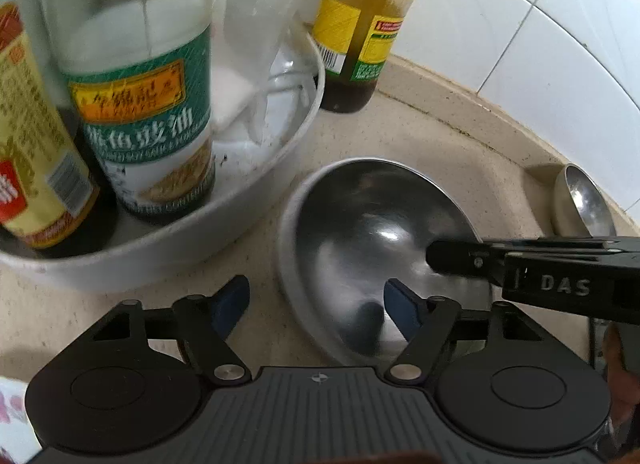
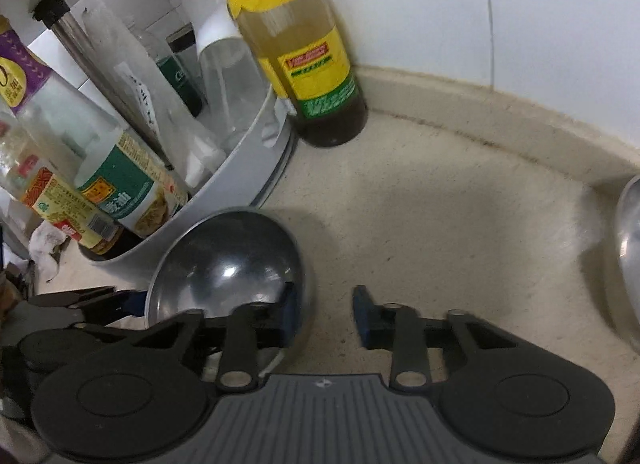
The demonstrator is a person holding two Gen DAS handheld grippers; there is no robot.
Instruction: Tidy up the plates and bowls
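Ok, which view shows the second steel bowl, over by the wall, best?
The left wrist view: the second steel bowl shows most of its rim and shiny inside there. The right wrist view catches only a blurred sliver of it, cut off at the picture's right edge.

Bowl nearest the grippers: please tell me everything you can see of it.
The bowl is round, deep, of shiny steel, with a paler matte rim, and looks empty. It stands open side up on the beige counter, close against the white tray; whether they touch is unclear. The left hand-held gripper and the right hand-held gripper each straddle its rim, one finger inside and one outside.
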